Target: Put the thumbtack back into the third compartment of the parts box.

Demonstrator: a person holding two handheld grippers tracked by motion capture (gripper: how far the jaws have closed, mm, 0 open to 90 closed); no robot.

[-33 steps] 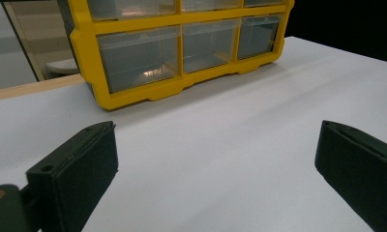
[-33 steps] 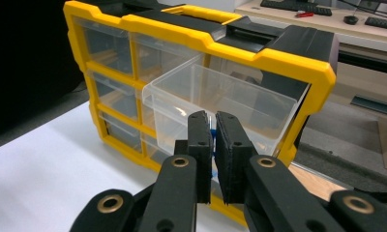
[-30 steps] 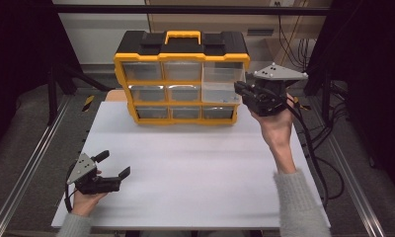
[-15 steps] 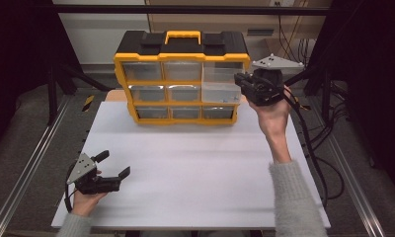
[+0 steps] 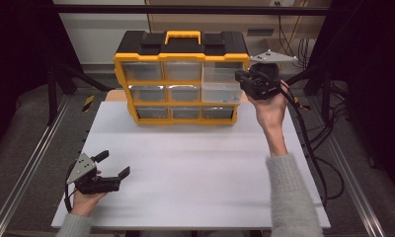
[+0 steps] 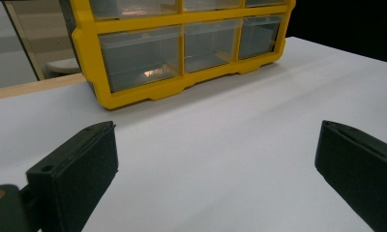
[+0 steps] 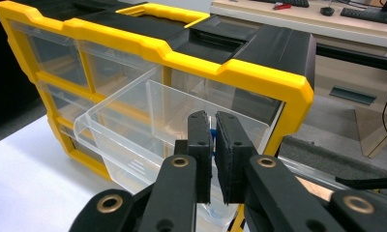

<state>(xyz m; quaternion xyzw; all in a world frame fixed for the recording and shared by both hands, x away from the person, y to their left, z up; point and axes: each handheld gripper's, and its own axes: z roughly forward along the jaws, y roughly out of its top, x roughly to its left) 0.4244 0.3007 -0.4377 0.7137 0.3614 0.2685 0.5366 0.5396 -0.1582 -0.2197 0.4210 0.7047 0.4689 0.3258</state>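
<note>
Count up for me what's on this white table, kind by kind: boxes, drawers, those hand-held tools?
Yellow and black storage box: 1
Clear drawers in it: 9, including the pulled-out drawer at top right
Hand-held tools: 2, the left tool with its jaws wide apart and the right tool with its jaws together
Total: 12

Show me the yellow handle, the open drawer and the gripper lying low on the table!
yellow handle (image 5: 183, 36), high view, its top bar
open drawer (image 7: 133, 126), right gripper view, its clear side wall
left gripper (image 5: 112, 165), high view, between its open jaws
</note>
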